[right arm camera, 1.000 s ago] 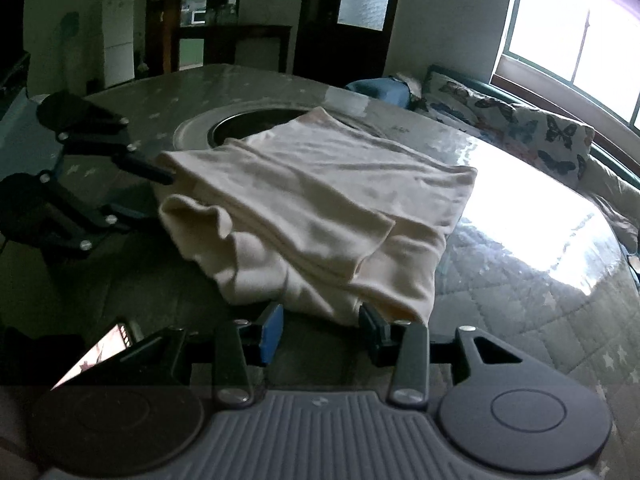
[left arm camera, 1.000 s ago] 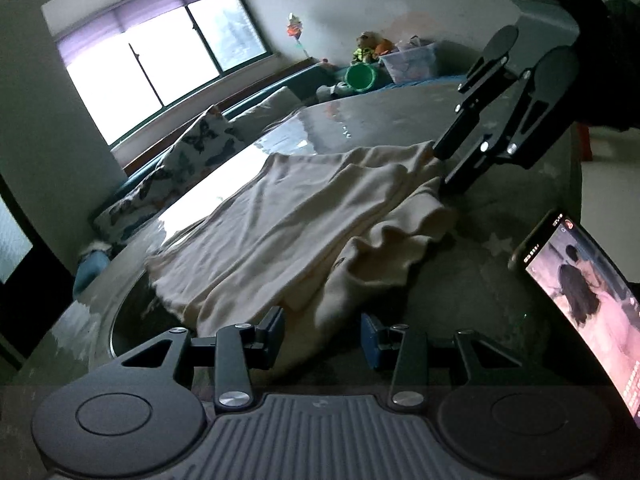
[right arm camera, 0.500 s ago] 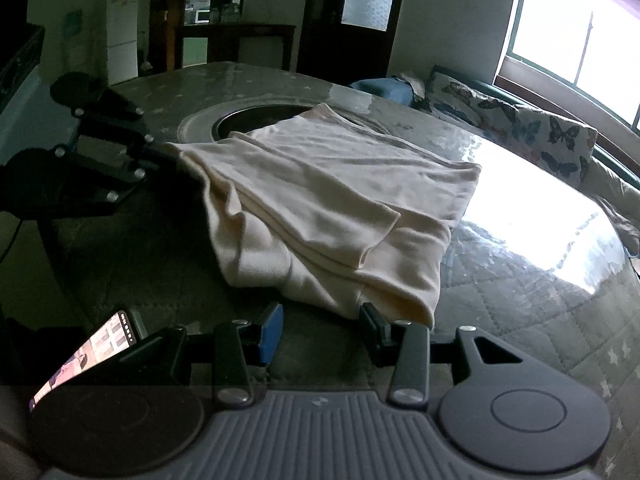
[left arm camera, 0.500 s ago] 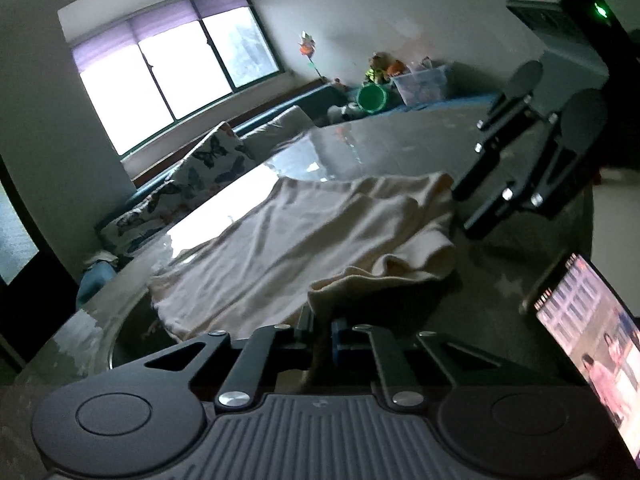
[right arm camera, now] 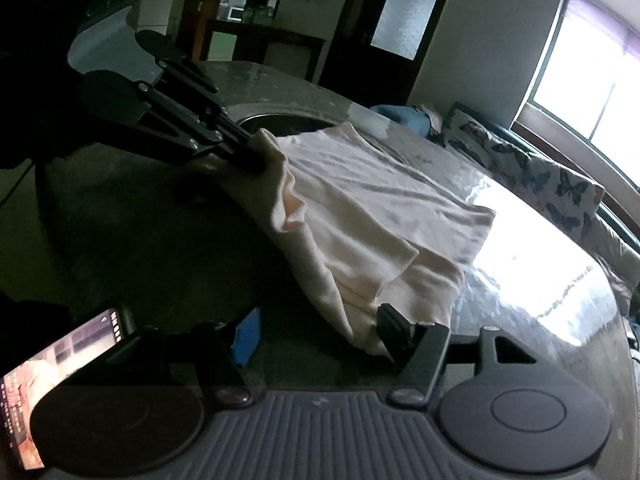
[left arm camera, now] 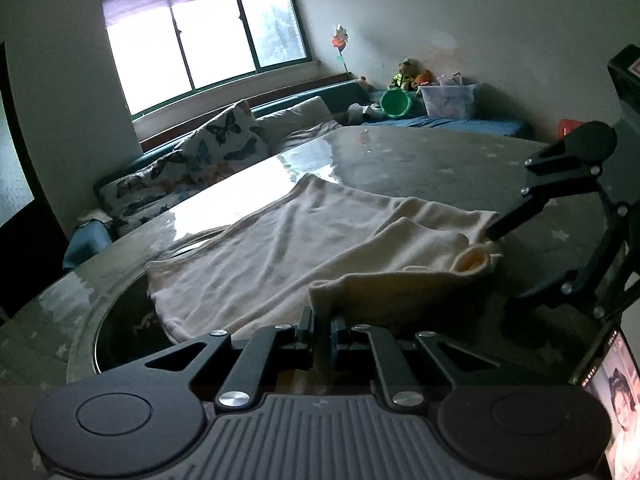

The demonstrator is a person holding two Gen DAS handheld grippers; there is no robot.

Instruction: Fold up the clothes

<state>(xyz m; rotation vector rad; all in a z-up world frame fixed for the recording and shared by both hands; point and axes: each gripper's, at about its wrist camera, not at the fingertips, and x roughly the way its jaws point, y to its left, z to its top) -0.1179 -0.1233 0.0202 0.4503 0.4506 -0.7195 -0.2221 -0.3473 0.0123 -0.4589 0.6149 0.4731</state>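
A cream garment [left arm camera: 280, 248] lies partly folded on the round table [left arm camera: 420, 160]. My left gripper [left arm camera: 322, 328] is shut on the garment's near edge, and the cloth rises from the pinch in a raised fold. The right wrist view shows the same left gripper [right arm camera: 260, 156] at the upper left, holding that edge up off the table. My right gripper [right arm camera: 320, 336] stands at the garment's [right arm camera: 380, 216] other near corner. Its jaws are opening, with the cloth's corner loose between them beside the right pad [right arm camera: 394, 334]. The right gripper [left arm camera: 504, 268] straddles that corner in the left wrist view.
A lit phone [left arm camera: 616, 392] leans at the table's edge near both grippers, also the phone [right arm camera: 60, 368]. A dark round recess [left arm camera: 120, 332] sits in the table under the garment's far end. A sofa with butterfly cushions [left arm camera: 224, 140] runs below the window.
My left gripper closed on the garment's near edge and lifted it, dragging the fold along. My right gripper rolled and its jaws widened at the other corner.
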